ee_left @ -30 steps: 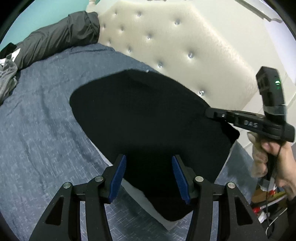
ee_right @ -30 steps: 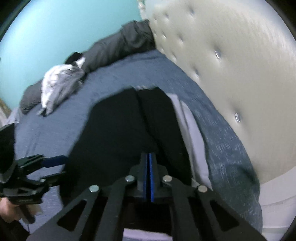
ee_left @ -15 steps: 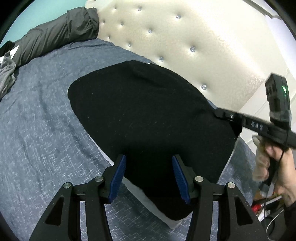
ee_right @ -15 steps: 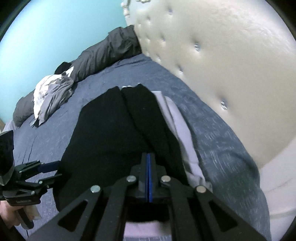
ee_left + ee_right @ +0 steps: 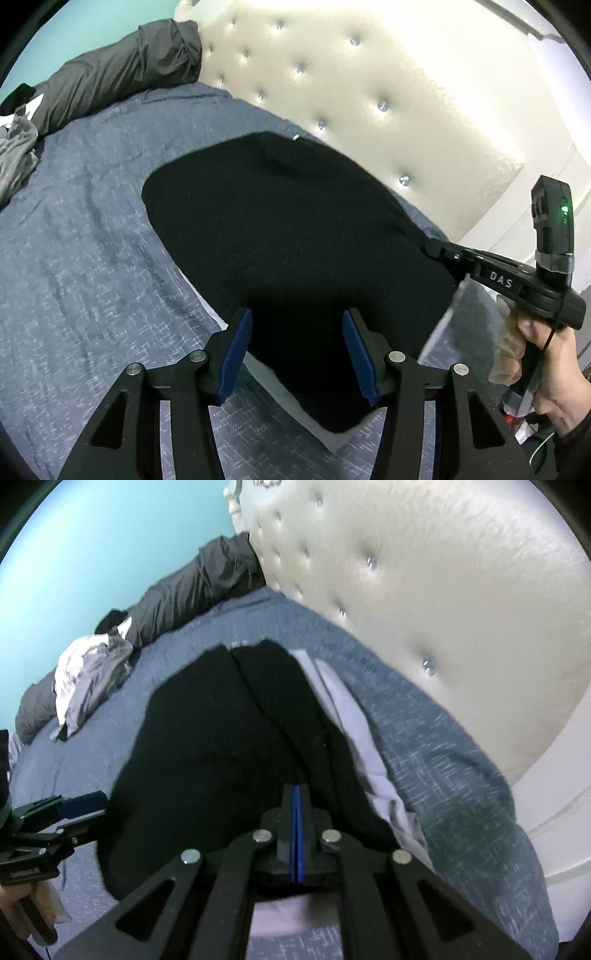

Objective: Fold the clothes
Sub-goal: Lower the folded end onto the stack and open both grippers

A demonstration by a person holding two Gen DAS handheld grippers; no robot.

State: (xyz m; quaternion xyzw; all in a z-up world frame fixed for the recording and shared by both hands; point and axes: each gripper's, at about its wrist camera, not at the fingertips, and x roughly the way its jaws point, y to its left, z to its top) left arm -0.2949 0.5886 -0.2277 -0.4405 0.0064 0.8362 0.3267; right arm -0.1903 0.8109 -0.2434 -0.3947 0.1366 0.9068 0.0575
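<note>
Black garment [image 5: 295, 236] — blue-flecked bedspread [image 5: 92, 229] — cream headboard [image 5: 351, 85].

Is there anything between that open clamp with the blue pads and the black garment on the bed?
Nothing visible. The left gripper hangs open right over the black garment, with only air between. The right gripper is already shut on its edge.

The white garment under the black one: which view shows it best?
The right wrist view. There the white garment runs as a long strip along the black garment's headboard side, with more showing below the right gripper. The left wrist view shows only slivers along the black garment's near edges.
</note>
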